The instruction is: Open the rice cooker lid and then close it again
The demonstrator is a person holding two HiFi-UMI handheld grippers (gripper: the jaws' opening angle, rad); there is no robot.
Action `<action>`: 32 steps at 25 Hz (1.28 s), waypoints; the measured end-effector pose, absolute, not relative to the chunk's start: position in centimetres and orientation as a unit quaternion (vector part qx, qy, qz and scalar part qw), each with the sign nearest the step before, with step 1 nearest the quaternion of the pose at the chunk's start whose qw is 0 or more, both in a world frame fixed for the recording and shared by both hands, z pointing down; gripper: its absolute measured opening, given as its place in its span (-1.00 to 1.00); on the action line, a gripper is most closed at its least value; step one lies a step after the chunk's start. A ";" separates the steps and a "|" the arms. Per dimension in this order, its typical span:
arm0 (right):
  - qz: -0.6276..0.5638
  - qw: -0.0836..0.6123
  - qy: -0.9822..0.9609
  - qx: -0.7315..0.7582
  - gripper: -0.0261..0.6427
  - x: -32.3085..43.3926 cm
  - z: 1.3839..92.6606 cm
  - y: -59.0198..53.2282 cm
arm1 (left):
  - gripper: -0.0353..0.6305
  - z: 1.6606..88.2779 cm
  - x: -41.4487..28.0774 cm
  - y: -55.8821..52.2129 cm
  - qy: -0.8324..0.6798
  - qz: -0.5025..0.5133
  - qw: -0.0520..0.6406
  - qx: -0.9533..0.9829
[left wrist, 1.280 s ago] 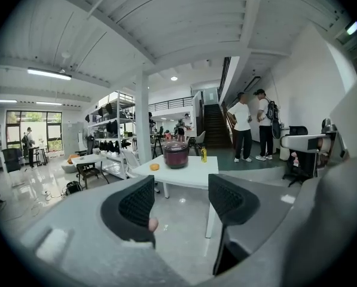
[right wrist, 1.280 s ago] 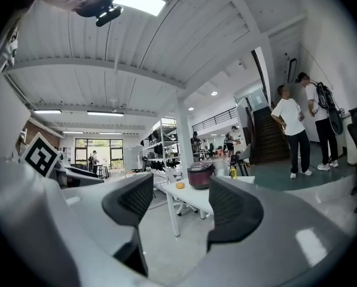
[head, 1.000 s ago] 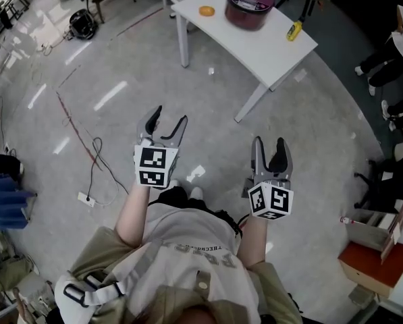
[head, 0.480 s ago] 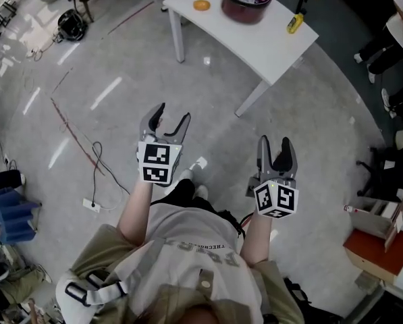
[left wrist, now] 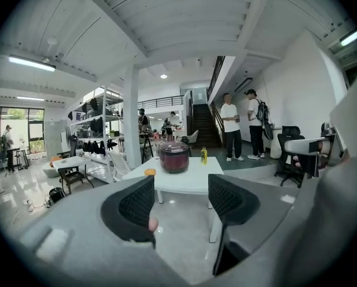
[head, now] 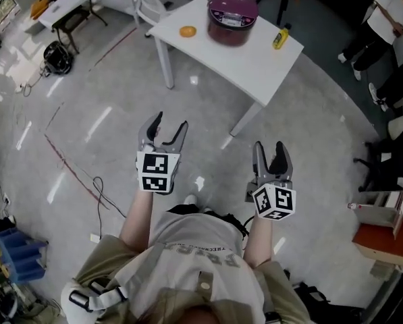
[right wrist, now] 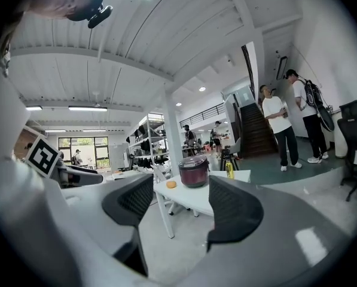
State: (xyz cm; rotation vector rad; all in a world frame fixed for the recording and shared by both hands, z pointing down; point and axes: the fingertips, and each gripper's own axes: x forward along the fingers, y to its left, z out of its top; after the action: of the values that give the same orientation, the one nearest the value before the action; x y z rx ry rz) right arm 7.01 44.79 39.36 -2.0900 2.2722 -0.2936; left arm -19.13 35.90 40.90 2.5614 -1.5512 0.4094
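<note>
A dark maroon rice cooker (head: 232,16) with its lid down stands on a white table (head: 255,59) far ahead of me. It also shows between the jaws in the left gripper view (left wrist: 174,156) and the right gripper view (right wrist: 194,171). My left gripper (head: 163,129) and right gripper (head: 271,154) hang over the bare floor, well short of the table, both open with nothing between their jaws.
On the table lie an orange round object (head: 187,31) left of the cooker and a yellow bottle (head: 280,37) to its right. Cables (head: 96,181) trail on the floor at left. A black chair (head: 390,160), boxes (head: 383,231) and standing people (left wrist: 233,126) are at right.
Both grippers have come forward toward the table. The table and cooker now sit lower and fuller in the head view. Jaw openings look unchanged.
</note>
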 end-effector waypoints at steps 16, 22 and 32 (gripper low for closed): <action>-0.108 0.008 0.726 -0.679 -0.11 7.1 40.6 40.4 | -0.02 43.1 -19.2 32.3 -0.505 0.151 0.078 0.847; -0.114 0.009 0.733 -0.670 -0.11 8.2 41.3 36.8 | -0.03 43.5 -18.9 29.1 -0.520 0.159 0.077 0.836; -0.112 0.009 0.750 -0.652 -0.11 10.7 41.0 28.8 | -0.05 42.9 -16.9 22.2 -0.541 0.166 0.069 0.822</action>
State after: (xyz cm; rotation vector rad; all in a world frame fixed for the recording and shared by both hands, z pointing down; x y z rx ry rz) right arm 10.70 28.83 41.04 -2.0360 2.3432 -0.3513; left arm -16.87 22.18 42.88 2.4745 -1.6277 0.5008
